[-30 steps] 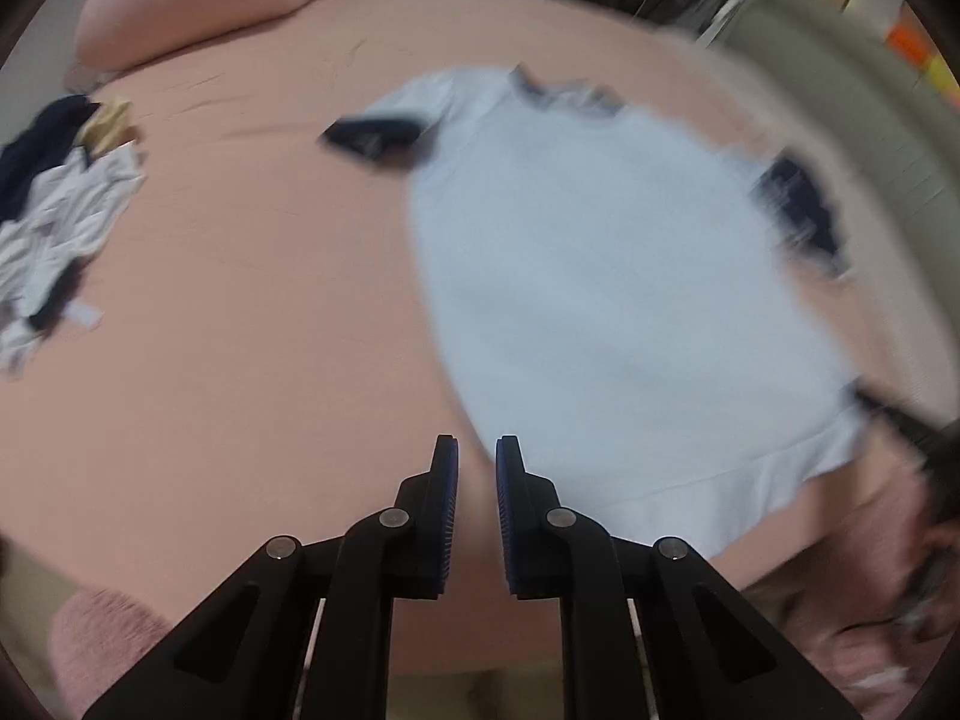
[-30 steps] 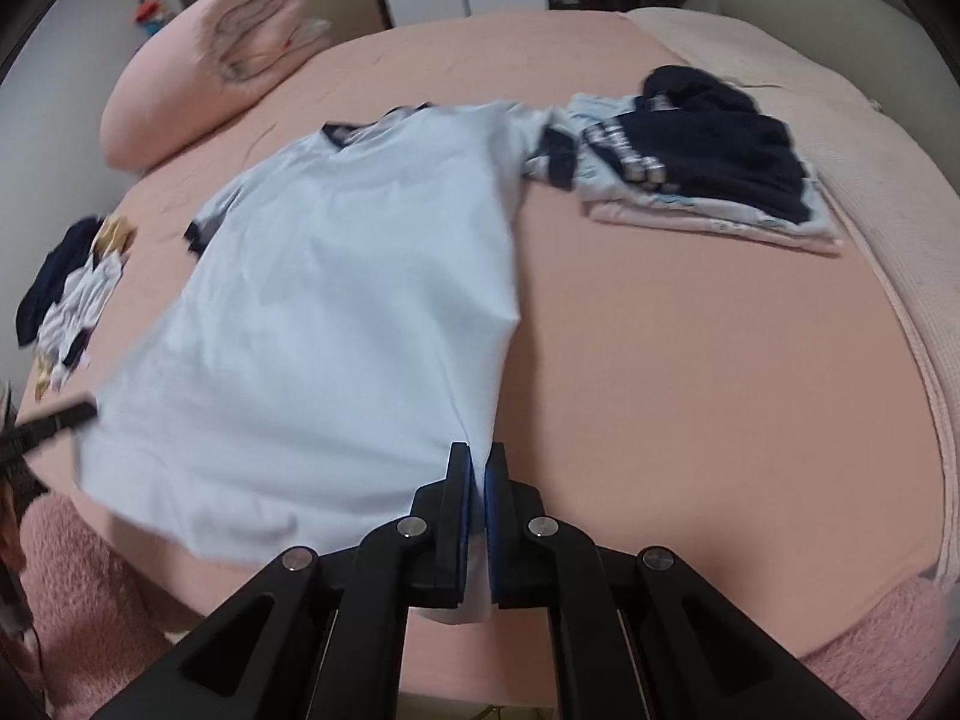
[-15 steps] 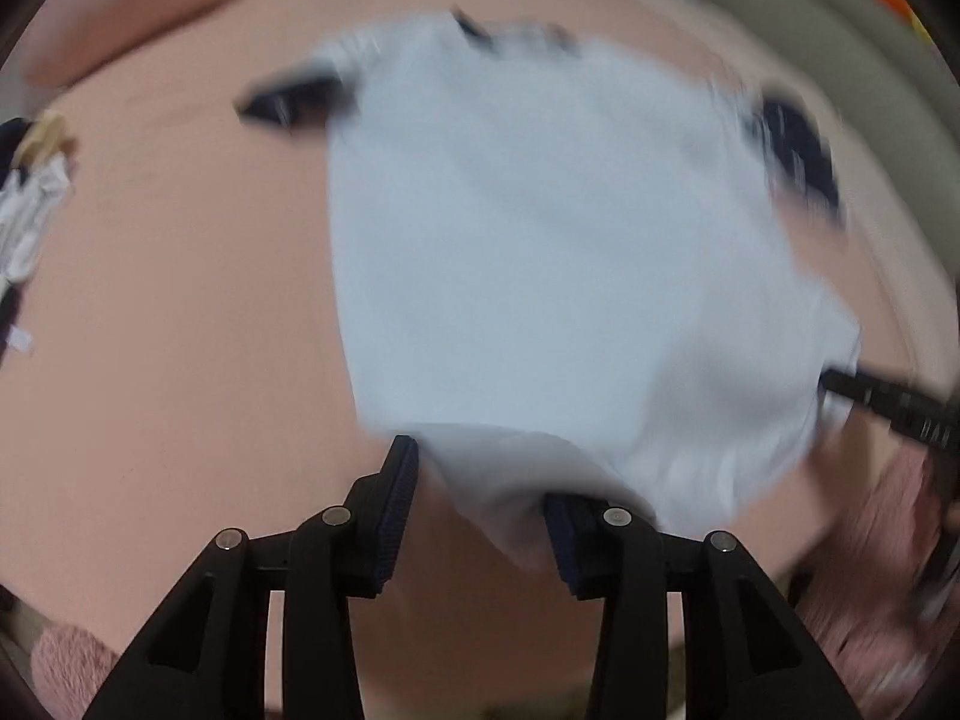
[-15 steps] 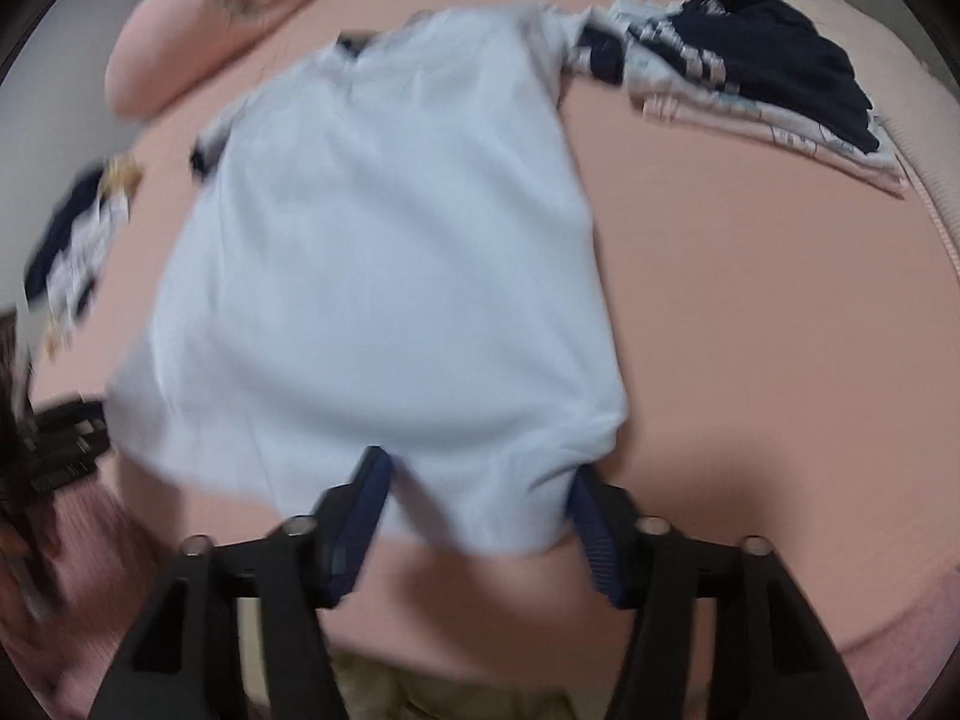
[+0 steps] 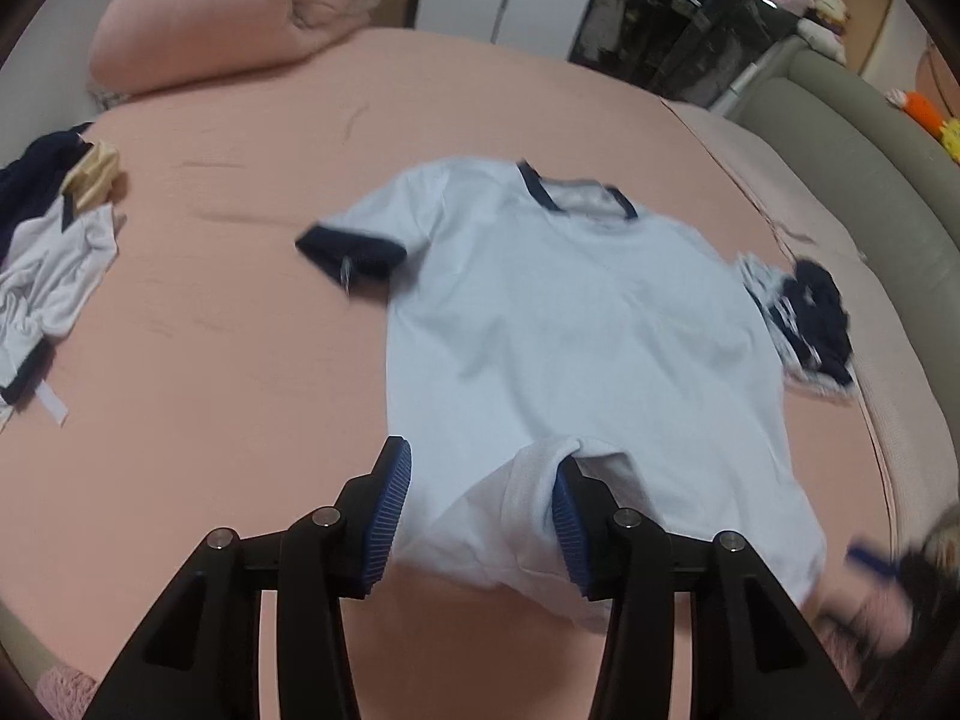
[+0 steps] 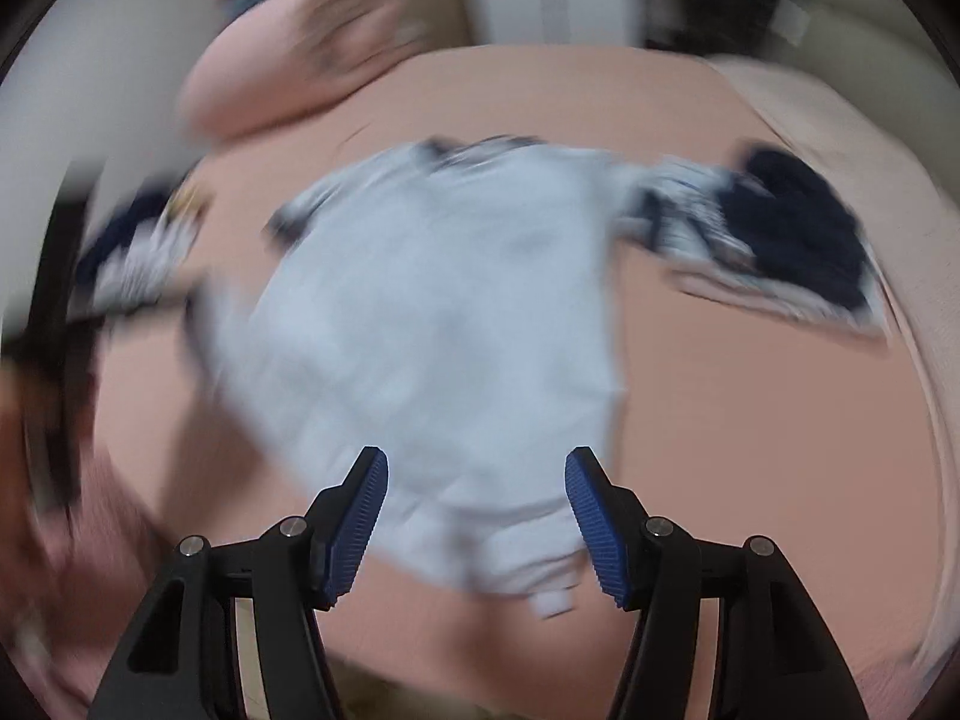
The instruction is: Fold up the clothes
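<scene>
Spreading: the pale blue T-shirt point(image 5: 576, 324) lies flat on the pink bed point(image 5: 228, 360), collar point(image 5: 576, 195) toward twelve o'clock, hem toward six.
Left gripper point(image 5: 480, 516): jaws have just been opening; they stand apart with the shirt's hem corner bunched between them, fabric draped on the right pad, no squeeze that I can see.
Right gripper point(image 6: 474, 516): jaws have just been opening too, parted wide over the hem; cloth lies between them, not pinched. View blurred.
Handling: light, limp jersey; it will sag, crease and drag on the sheet instead of sliding cleanly.
Where to grip: my call is a sleeve cuff point(image 5: 351, 252) at ten o'clock, or shoulder and hem corner on one side, pinching both layers.
Neighbours: folded stack point(image 5: 804, 324) at three o'clock touching the shirt's right sleeve; unfolded pile point(image 5: 48, 276) at nine, well apart.
</scene>
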A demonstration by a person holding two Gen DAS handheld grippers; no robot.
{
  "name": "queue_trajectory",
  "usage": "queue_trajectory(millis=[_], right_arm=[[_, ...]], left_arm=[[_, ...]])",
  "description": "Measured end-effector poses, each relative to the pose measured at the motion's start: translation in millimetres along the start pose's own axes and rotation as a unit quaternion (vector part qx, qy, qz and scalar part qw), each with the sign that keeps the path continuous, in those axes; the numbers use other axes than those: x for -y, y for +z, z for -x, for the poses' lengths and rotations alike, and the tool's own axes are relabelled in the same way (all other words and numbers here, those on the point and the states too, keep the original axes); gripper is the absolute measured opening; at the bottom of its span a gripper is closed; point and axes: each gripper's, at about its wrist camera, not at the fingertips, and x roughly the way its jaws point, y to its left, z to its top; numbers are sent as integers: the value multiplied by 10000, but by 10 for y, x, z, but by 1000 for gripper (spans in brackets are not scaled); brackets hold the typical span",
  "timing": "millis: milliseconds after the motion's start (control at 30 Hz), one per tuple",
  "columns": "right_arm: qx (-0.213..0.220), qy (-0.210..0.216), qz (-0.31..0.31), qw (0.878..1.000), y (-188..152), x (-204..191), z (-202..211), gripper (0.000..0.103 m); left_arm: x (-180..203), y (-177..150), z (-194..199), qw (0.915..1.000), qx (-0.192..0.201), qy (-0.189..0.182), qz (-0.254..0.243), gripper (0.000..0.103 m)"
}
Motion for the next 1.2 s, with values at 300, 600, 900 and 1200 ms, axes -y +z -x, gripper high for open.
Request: queue_trajectory(millis=[300, 600, 900, 1200], right_arm=[[-402, -1410, 173, 9890, -9, 55, -617, 61], [-472, -305, -97, 9984, -138, 307, -224, 61], [-809, -1081, 545, 9893, -197, 51, -635, 65], [246, -1723, -961, 9800, 92, 739, -298, 65]], left_arm=[[25, 275, 215, 9994, 155, 318, 60, 42], [0, 80, 414, 9999, 91, -67, -21, 42], [76, 253, 498, 9995, 211, 100, -209, 42], [-181, 548, 426, 9991, 221, 332, -150, 50]])
